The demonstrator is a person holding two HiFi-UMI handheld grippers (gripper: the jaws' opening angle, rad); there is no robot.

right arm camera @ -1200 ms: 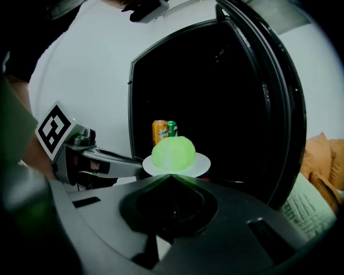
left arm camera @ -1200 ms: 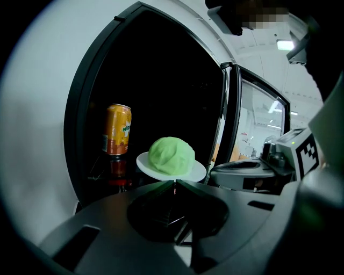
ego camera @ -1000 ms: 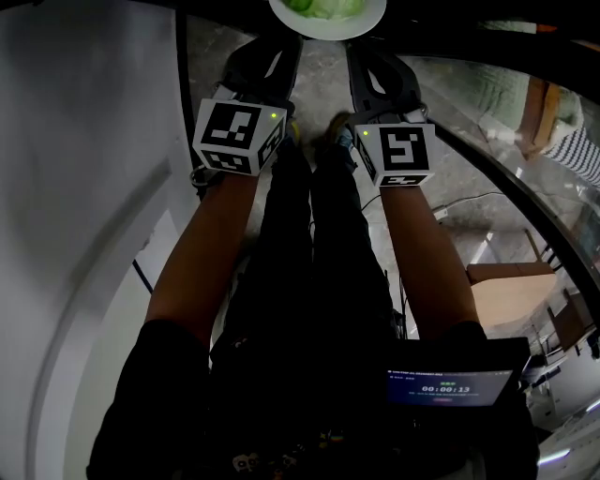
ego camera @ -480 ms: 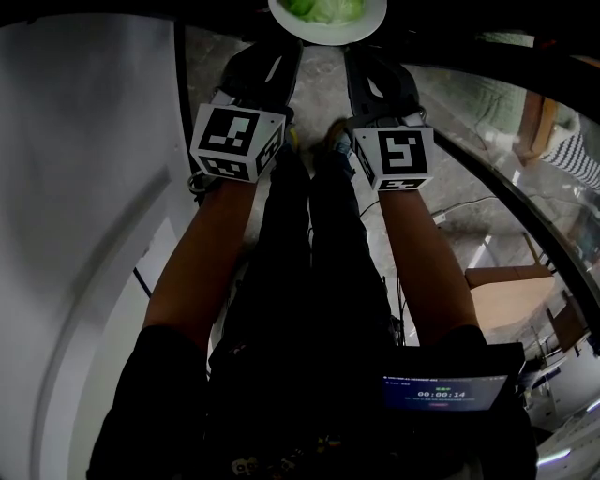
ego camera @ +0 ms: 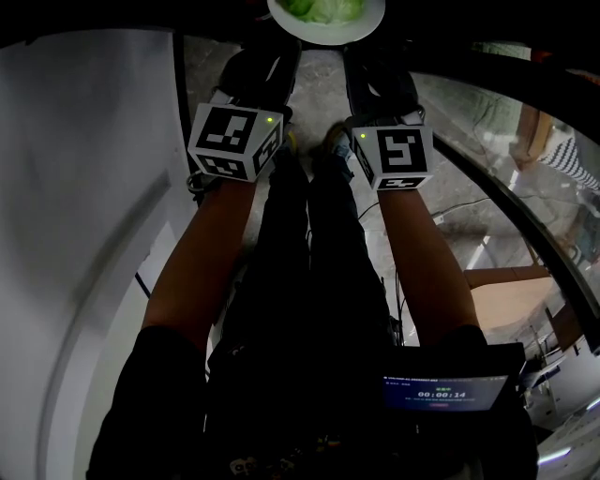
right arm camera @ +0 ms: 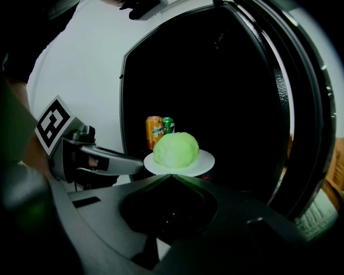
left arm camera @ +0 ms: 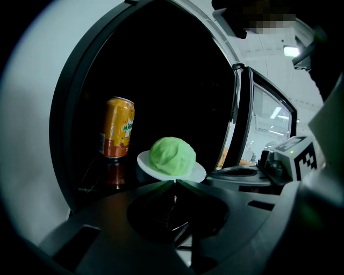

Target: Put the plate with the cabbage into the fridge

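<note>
A white plate (ego camera: 326, 28) with a green cabbage (ego camera: 323, 7) is held up at the top edge of the head view. My left gripper (ego camera: 279, 45) is shut on its left rim and my right gripper (ego camera: 362, 49) is shut on its right rim. In the left gripper view the plate (left arm camera: 194, 173) with the cabbage (left arm camera: 172, 156) hangs just past my closed jaws (left arm camera: 174, 181), in front of the fridge's dark opening (left arm camera: 177, 80). The right gripper view shows the plate (right arm camera: 205, 161) and cabbage (right arm camera: 176, 149) before the same dark opening (right arm camera: 215, 86).
An orange soda can (left arm camera: 117, 128) stands inside the fridge at the left; the right gripper view shows it (right arm camera: 154, 130) beside a green can (right arm camera: 169, 124). The open fridge door (left arm camera: 244, 118) stands to the right. The white fridge wall (ego camera: 84, 187) runs along my left.
Both grippers and the plate have shifted slightly up and forward in the head view. Both still grip the plate's rim.
</note>
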